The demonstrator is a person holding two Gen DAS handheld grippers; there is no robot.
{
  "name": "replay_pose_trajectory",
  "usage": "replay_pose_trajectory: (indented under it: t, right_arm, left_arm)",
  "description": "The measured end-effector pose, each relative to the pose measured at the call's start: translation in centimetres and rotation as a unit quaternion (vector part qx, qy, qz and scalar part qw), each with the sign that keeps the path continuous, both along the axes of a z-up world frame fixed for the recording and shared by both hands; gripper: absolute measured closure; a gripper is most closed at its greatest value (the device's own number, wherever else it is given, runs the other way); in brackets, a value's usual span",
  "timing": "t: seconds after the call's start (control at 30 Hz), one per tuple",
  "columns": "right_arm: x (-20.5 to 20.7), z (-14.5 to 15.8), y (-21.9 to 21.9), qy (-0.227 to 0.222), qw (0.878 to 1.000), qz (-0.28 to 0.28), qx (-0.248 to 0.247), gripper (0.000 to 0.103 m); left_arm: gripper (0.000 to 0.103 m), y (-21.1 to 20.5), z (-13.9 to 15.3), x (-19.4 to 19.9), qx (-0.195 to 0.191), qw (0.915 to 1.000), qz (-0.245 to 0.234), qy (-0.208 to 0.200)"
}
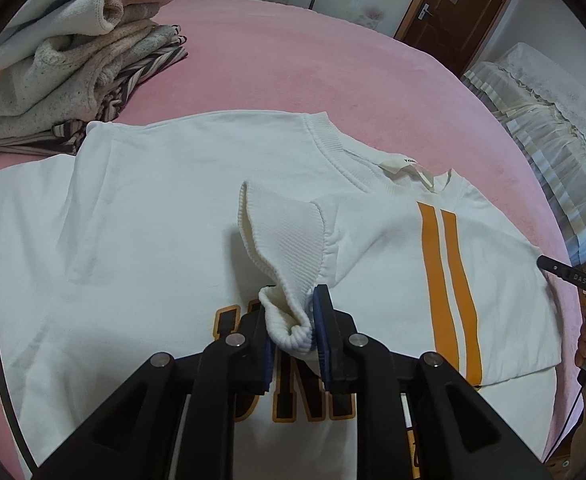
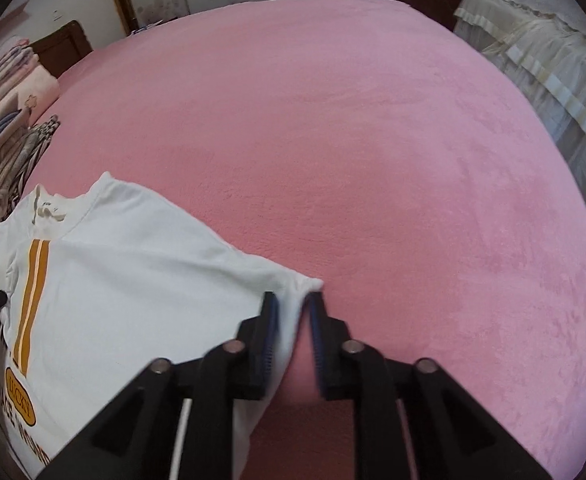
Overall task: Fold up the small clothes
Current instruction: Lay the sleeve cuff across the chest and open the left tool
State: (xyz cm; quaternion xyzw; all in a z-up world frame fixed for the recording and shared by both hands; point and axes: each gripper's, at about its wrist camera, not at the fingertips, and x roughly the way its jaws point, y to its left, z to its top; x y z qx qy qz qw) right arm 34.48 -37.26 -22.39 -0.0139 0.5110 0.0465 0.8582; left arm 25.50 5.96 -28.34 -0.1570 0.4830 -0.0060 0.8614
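A white sweatshirt [image 1: 165, 216] with orange stripes and black-orange lettering lies spread on the pink bed [image 1: 293, 72]. My left gripper [image 1: 293, 320] is shut on its ribbed white cuff [image 1: 285, 240], holding the sleeve folded over the chest. In the right wrist view the sweatshirt [image 2: 113, 264] lies at lower left. My right gripper [image 2: 295, 312] has its jaws slightly apart around the folded edge of the sweatshirt at its right corner; the cloth sits between the pads.
A pile of folded clothes [image 1: 73, 60] sits at the back left of the bed, also in the right wrist view [image 2: 9, 128]. A covered piece of furniture [image 2: 541, 64] stands beside the bed on the right. A brown door [image 1: 453, 8] is behind.
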Motion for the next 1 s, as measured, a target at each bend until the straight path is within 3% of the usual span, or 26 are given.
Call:
replay_pose_trajectory:
  t: [0.17,0.3,0.33,0.5,0.67,0.87,1.0]
  right_arm:
    - [-4.1,3.2,1.7,-0.061,0.997,-0.011,-0.051,0.076]
    - [-7.6,4.7,4.4,-0.086,0.996,0.008,-0.027,0.077]
    - [-8.3,4.8,5.2,-0.089,0.996,0.013,-0.022,0.077]
    - [-10.3,3.8,8.3,-0.087,0.995,0.036,-0.017,0.077]
    - [-10.6,2.5,9.0,-0.066,0.997,0.034,0.01,0.077]
    - [-11.4,2.7,8.0,-0.063,0.995,0.022,0.07,0.077]
    - [-11.6,2.1,8.1,-0.054,0.996,0.029,0.066,0.078]
  left_arm:
    - [0.085,0.1,0.5,-0.4,0.008,0.9999,0.007,0.0]
    - [0.078,0.3,1.9,-1.5,0.024,0.9995,0.02,-0.008]
    - [0.073,0.5,2.2,-1.8,0.028,0.9992,0.024,-0.011]
    - [0.072,2.5,3.7,-2.8,0.053,0.9965,0.061,-0.022]
    - [0.072,4.6,4.2,-3.0,0.014,0.9954,0.092,-0.02]
    - [0.071,-0.3,4.8,-2.4,-0.014,0.9987,0.031,-0.037]
    - [0.071,-4.2,3.6,-1.6,-0.016,0.9994,-0.015,-0.027]
